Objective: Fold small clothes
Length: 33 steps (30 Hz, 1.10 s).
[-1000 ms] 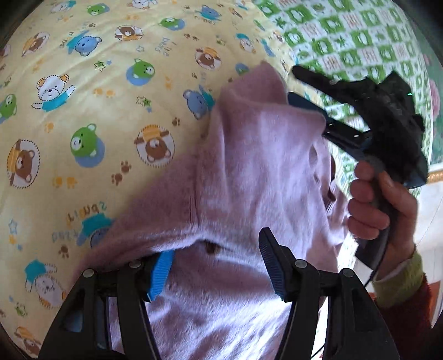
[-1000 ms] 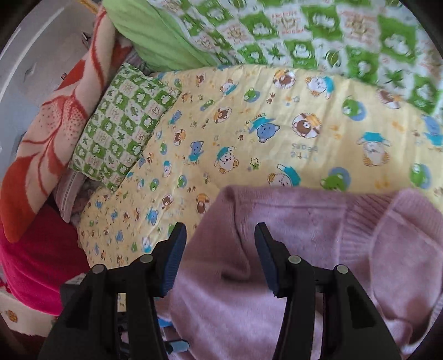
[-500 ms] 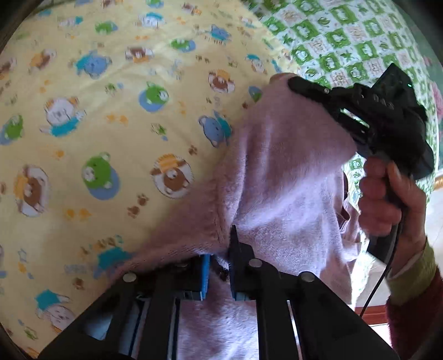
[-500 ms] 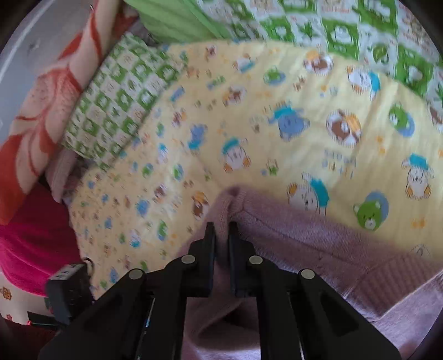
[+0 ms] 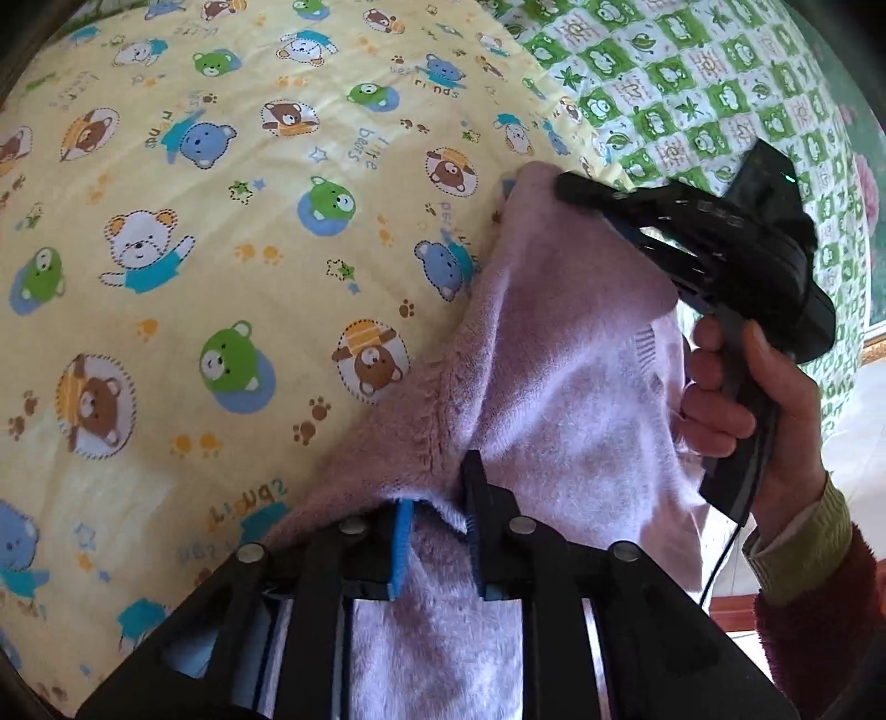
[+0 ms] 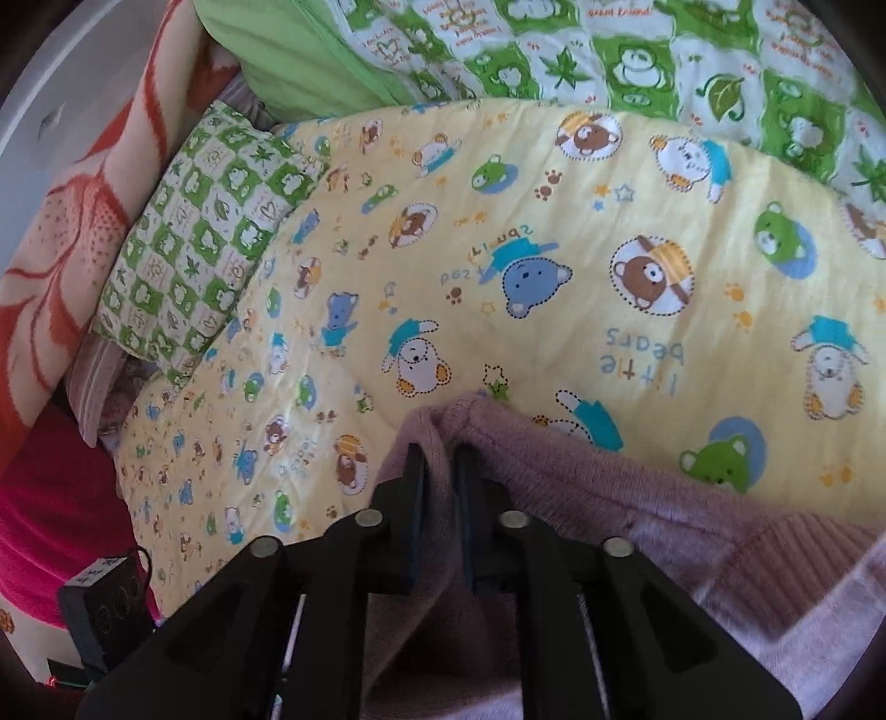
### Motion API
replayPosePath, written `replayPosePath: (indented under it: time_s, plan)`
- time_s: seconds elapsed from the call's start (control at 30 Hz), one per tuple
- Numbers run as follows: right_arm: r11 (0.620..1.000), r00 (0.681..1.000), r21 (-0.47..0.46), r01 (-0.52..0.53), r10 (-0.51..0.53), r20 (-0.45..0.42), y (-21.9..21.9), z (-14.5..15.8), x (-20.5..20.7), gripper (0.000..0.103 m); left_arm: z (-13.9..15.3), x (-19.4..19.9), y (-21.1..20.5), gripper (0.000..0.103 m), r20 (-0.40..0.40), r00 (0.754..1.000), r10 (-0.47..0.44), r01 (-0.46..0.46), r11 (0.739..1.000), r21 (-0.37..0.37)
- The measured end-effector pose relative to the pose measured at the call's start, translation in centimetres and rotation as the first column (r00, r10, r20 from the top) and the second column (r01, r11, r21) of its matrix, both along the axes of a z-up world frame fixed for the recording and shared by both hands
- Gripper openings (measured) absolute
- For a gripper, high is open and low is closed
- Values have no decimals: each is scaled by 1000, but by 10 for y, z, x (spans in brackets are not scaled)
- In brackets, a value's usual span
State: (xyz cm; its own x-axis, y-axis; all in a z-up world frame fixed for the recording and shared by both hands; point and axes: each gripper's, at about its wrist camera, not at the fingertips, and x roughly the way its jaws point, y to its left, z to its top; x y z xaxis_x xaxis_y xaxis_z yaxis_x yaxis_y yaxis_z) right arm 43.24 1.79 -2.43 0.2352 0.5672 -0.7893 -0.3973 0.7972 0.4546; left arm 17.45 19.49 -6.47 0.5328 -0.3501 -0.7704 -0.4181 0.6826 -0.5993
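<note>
A small lilac knitted sweater [image 5: 554, 354] hangs stretched between both grippers above a yellow bear-print quilt [image 5: 221, 221]. My left gripper [image 5: 437, 498] is shut on one edge of the sweater at the bottom of the left wrist view. My right gripper [image 5: 559, 185] shows there at the upper right, shut on the sweater's far corner. In the right wrist view my right gripper [image 6: 440, 459] pinches a fold of the sweater [image 6: 581, 487], whose ribbed hem lies at the lower right.
The yellow quilt [image 6: 554, 249] covers the bed. A green-and-white frog-print blanket [image 6: 609, 50] lies behind it, with a matching pillow [image 6: 205, 232] and an orange-patterned blanket [image 6: 72, 232] at the left. A small black device [image 6: 105, 603] sits at the lower left.
Both grippers were open around the sweater a second ago; both have closed on it and lifted it, stretching the cloth between them.
</note>
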Motion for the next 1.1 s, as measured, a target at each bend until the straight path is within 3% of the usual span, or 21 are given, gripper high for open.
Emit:
replayPosePath:
  time_s: [0.03, 0.1, 0.2, 0.33, 0.43, 0.57, 0.7, 0.8, 0.9, 1.03, 1.1]
  plan:
    - [1000, 1000, -6, 13, -13, 15, -4, 7, -4, 31, 4, -3, -1, 24, 0, 1000, -11, 11, 1000, 8]
    - [999, 996, -5, 47, -47, 70, -13, 23, -17, 39, 15, -11, -5, 31, 10, 999, -39, 39, 999, 37]
    - [993, 989, 50, 104, -109, 103, -44, 43, -42, 41, 28, -24, -8, 44, 23, 997, -76, 75, 996, 47]
    - [970, 963, 49, 237, -241, 122, -107, 54, -90, 44, 48, -32, -6, 46, 64, 992, -105, 100, 993, 67]
    - [932, 924, -7, 363, -359, 129, -157, 51, -134, 44, 62, -25, 1, 49, 83, 992, -97, 89, 991, 96]
    - [844, 847, -87, 530, -520, 110, -223, 39, -199, 44, 69, 2, 10, 51, 79, 994, -71, 60, 989, 133]
    - [761, 773, -139, 634, -620, 135, -266, 36, -242, 47, 69, 42, 2, 51, 46, 996, -81, 71, 979, 191]
    - [719, 734, -147, 679, -663, 145, -290, 33, -258, 47, 69, 58, -7, 51, 32, 994, -102, 94, 974, 207]
    - [723, 737, -145, 675, -660, 143, -297, 31, -263, 47, 69, 66, -20, 51, 31, 991, -133, 123, 968, 221]
    - [766, 771, -101, 634, -616, 162, -289, 36, -274, 47, 58, 74, -27, 51, 0, 989, -147, 143, 963, 230]
    - [774, 786, -154, 615, -584, 202, -281, 37, -280, 47, 54, 81, -23, 51, -11, 990, -137, 136, 960, 243]
